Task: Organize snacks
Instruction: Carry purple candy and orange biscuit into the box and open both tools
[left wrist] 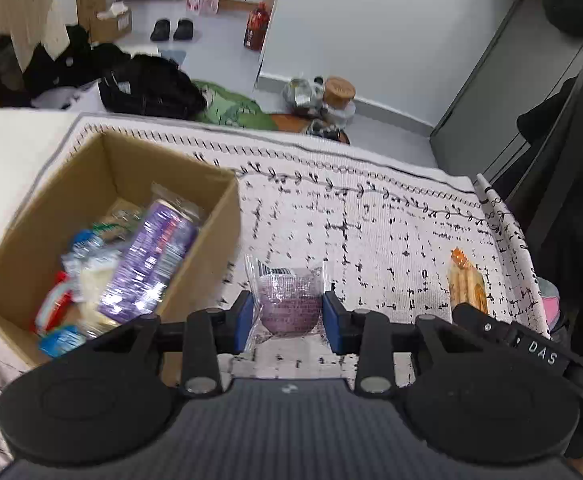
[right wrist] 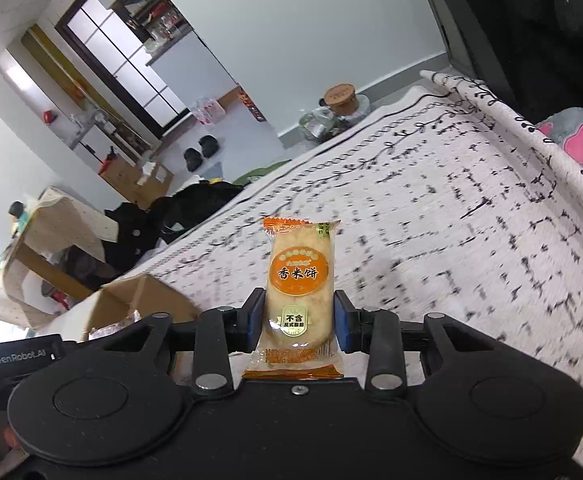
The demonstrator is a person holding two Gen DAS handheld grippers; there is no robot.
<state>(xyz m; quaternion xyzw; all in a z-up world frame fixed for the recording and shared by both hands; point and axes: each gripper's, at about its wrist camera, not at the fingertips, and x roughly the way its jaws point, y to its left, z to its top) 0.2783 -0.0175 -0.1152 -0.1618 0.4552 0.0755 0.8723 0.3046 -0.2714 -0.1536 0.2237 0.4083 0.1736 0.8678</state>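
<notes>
Patterned white cloth (left wrist: pixel 371 216) covers the surface, a cluttered room floor lying beyond its far edge. On the cloth's left side stands an open cardboard box (left wrist: pixel 211 240), already holding several snacks, among them a long purple packet (left wrist: pixel 147 264).

Clamped in the left hand-held gripper (left wrist: pixel 287 312) is a clear-wrapped purple snack (left wrist: pixel 287 296); the blue pads press its two sides, with the jaws narrowed to the packet's width. That packet hangs above the cloth, just right of the box's near right corner, so the box opening lies to the left and slightly beyond it.

Likewise narrowed, the right hand-held gripper (right wrist: pixel 299 320) has hold of an orange rice cracker packet (right wrist: pixel 299 284). Its long axis runs along the fingers, pointing away from the camera, and the pads bear on its long edges. From the right wrist view the box (right wrist: pixel 139 304) sits low and to the left, partly behind the gripper body.

Judging by this layout, both snacks are bound for the box, and the left hand is clearly the nearer. A short move leftward would put its packet over the opening, while the right one must cross more of the cloth.
</notes>
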